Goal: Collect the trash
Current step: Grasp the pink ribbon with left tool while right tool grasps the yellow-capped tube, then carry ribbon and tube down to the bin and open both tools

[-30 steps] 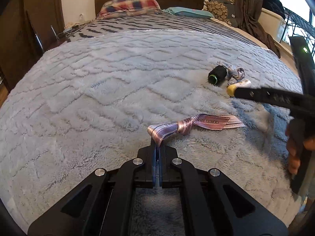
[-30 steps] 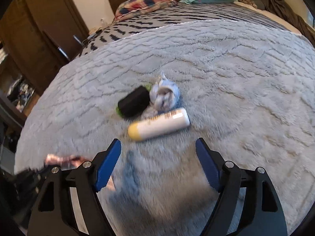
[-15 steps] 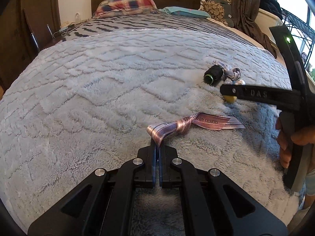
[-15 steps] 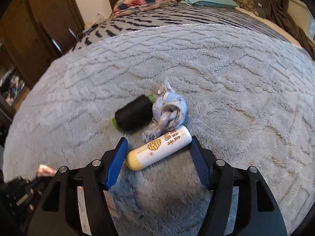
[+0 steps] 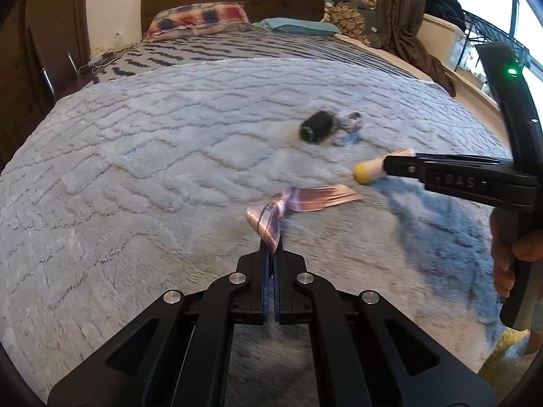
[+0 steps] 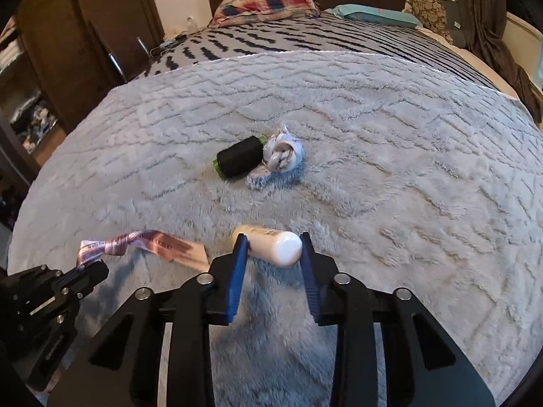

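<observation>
Pink wrapper [image 5: 305,200] pinched; white tube [image 6: 271,244] (yellow-capped) clamped crosswise.

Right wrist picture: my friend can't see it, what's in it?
The right gripper is closing on a white tube above a fluffy grey blanket. Behind lie a black spool and a knotted rag.

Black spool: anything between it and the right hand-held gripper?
Yes: the white tube sits between the right hand-held gripper's closing jaws, nearer than the black spool. Only bare blanket lies between.
</observation>
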{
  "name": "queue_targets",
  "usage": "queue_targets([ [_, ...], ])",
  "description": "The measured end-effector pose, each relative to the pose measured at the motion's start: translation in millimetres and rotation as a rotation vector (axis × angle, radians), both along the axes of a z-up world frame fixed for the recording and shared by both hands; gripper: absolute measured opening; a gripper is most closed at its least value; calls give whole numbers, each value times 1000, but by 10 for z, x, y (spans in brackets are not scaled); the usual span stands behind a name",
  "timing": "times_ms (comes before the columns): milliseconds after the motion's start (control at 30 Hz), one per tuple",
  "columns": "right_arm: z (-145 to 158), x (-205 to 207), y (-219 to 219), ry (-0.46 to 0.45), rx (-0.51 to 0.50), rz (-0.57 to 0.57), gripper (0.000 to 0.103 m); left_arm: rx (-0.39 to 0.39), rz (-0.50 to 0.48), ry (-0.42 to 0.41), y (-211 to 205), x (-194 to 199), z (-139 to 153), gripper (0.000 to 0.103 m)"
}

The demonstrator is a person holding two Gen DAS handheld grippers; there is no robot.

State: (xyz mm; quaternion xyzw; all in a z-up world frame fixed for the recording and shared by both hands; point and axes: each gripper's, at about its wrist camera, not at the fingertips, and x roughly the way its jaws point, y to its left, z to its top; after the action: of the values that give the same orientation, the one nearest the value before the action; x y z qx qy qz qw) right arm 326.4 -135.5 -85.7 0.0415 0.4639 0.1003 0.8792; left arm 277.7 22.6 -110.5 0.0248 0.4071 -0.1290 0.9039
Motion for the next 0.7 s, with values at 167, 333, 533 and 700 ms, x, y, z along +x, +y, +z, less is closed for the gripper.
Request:
queue_targets([
  [167, -36, -10, 61, 15, -4, 17, 30, -13, 1, -4, -25, -147, 58, 0],
  [333, -115, -182, 162, 30, 1, 79, 26, -8, 7, 1, 13, -240, 52, 0],
  [533, -225, -159, 226, 24, -13, 93, 26, -9, 9, 21, 66, -271, -28, 0],
  [700, -273, -63, 278, 18, -19, 94, 26, -15, 25, 32, 137, -232, -78, 0],
])
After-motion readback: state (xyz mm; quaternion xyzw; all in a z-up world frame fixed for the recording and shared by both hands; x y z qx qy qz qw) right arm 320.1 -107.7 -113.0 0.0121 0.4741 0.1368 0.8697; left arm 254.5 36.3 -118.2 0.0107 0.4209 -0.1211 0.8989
